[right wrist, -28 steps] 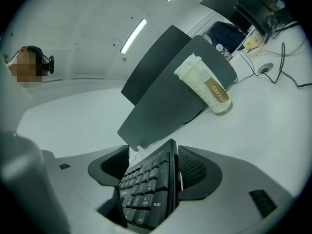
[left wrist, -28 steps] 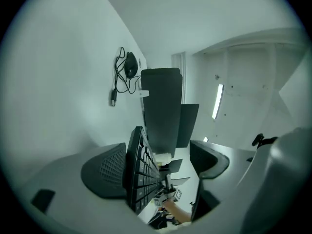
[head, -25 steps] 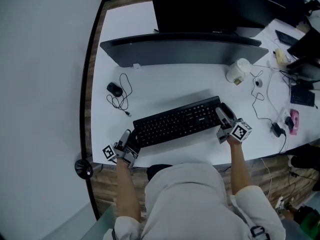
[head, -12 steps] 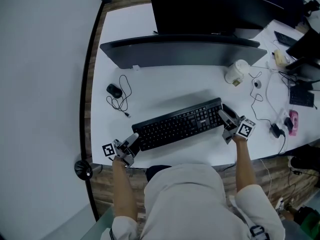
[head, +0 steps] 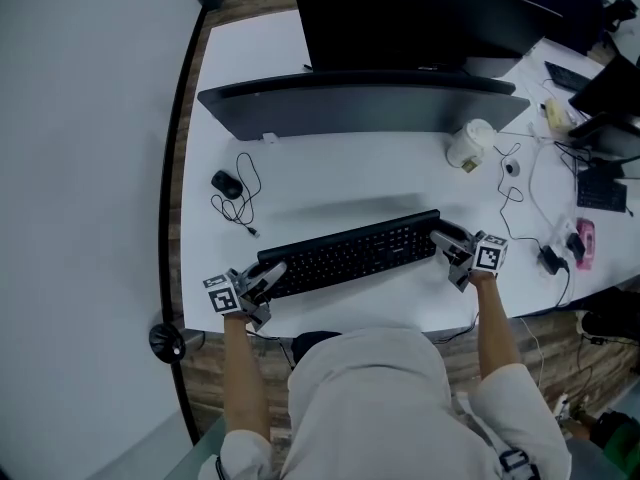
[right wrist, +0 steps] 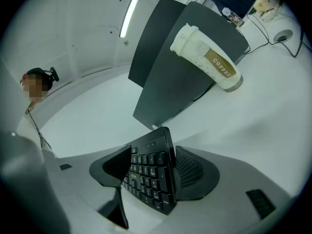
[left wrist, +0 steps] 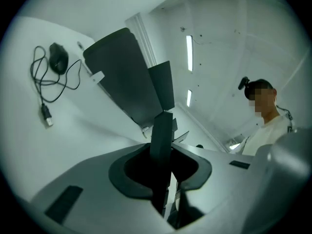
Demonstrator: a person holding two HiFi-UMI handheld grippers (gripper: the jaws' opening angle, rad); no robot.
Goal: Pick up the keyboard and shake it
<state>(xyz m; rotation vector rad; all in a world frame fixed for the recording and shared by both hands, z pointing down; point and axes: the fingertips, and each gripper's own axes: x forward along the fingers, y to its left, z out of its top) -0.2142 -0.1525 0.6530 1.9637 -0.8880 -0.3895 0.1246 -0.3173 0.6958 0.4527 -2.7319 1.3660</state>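
Observation:
The black keyboard [head: 350,253] is off the white desk [head: 330,173] and tipped, held at both ends. My left gripper [head: 268,273] grips its left end. In the left gripper view the keyboard [left wrist: 161,135] shows edge-on as a thin dark slab between the jaws of the left gripper [left wrist: 163,172]. Those jaws have just been closing on it. My right gripper [head: 446,240] holds the right end. In the right gripper view the keyboard [right wrist: 148,177] has its keys toward one jaw and its back against the other jaw of the right gripper [right wrist: 153,152].
A wide curved monitor [head: 360,103] stands behind the keyboard, with a second screen [head: 420,13] further back. A coffee cup [head: 470,143] sits at the right rear, and a corded mouse [head: 227,180] at the left. Cables and small devices [head: 545,223] lie along the right edge.
The left gripper has rolled and closed on the keyboard's left end. The keyboard has risen off the desk and tipped, so it now looks narrower. The right gripper shifted slightly with it.

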